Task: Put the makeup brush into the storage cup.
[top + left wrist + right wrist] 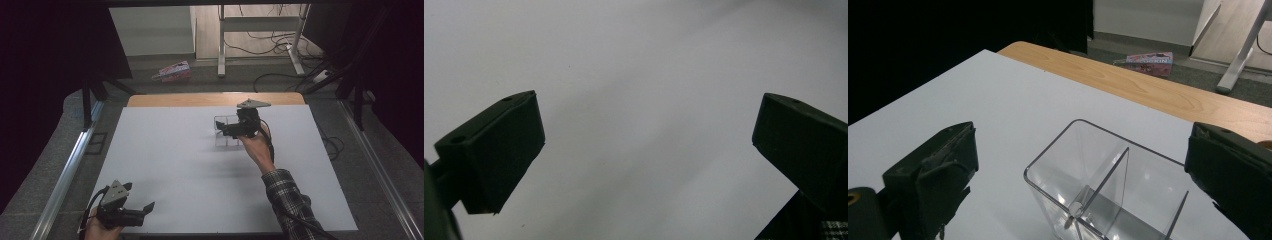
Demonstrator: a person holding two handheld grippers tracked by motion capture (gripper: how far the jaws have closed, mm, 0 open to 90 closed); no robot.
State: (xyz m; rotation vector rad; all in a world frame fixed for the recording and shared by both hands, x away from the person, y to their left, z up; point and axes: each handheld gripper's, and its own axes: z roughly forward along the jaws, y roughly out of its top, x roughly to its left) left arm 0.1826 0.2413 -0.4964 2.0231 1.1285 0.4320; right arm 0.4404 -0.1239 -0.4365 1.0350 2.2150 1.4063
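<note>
Clear divided box (1108, 190) unlabelled, upright on white table (175, 165), between wide right tongs (1083, 170), left tongs (649, 150) wide, empty

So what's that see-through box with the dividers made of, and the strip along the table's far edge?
The see-through box looks like clear, glossy plastic, perhaps acrylic: you see the table through its walls, and bright glints sit on its edges. The strip looks like light wood or wood-look laminate, with visible grain lines; which one, I can't tell.
</note>
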